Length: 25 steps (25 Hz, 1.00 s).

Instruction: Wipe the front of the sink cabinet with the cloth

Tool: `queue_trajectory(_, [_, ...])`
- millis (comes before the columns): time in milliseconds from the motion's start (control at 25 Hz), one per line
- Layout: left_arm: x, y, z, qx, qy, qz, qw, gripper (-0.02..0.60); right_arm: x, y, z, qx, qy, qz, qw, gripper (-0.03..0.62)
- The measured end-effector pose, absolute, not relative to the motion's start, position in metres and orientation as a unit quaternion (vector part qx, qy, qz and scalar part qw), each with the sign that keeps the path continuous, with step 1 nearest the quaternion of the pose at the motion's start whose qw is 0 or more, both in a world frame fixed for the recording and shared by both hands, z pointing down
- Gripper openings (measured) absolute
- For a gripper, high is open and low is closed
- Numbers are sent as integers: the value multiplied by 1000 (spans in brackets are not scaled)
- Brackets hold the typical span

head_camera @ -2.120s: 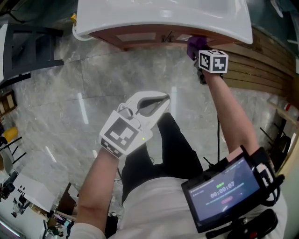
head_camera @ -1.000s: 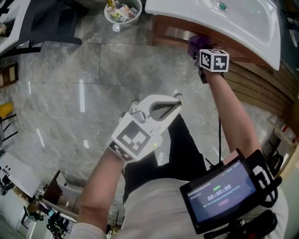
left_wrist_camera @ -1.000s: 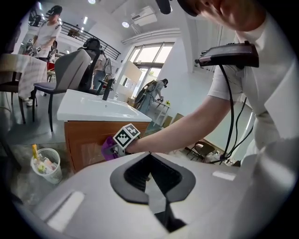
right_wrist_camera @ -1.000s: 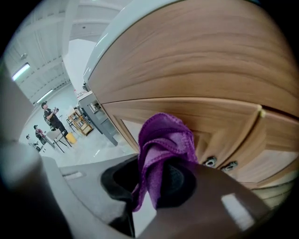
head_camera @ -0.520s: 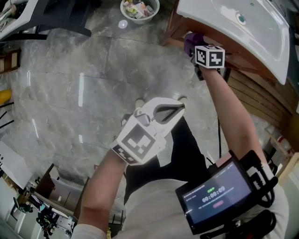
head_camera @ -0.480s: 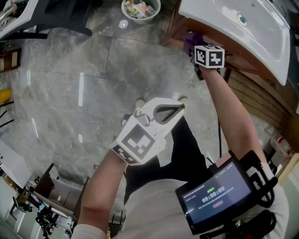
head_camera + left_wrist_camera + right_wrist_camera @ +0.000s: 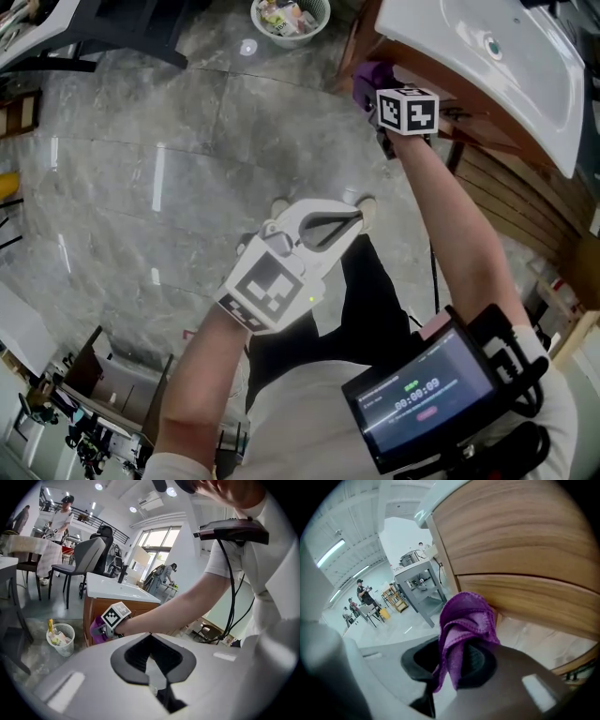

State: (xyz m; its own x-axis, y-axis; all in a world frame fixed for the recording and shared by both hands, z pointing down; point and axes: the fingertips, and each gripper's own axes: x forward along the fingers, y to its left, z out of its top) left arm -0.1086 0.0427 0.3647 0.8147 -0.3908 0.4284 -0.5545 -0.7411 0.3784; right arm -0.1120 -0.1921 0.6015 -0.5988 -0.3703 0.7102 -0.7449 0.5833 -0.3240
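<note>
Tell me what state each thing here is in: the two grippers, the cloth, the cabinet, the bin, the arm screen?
left gripper, shut, empty
right gripper, shut on the cloth
cloth, bunched up, held at the cabinet front
cabinet, front closed
bin, upright, holding rubbish
screen, lit

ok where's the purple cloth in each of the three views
Head view: purple cloth upper centre-right, just beyond the marker cube.
Left gripper view: left of centre, beside that cube.
Right gripper view: centre, clamped in the right gripper.
Shared landmark: the wooden sink cabinet, right by the cloth in all three.
</note>
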Motion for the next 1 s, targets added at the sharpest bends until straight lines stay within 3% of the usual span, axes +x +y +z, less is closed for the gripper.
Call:
queue_trajectory(480, [-52, 34, 363, 934, -206, 169, 239, 8, -22, -147, 574, 360, -830, 343, 252, 83])
queue_trajectory(1000, [94, 26, 368, 950, -118, 188, 220, 7, 253, -98, 588, 483, -753, 365, 257, 83])
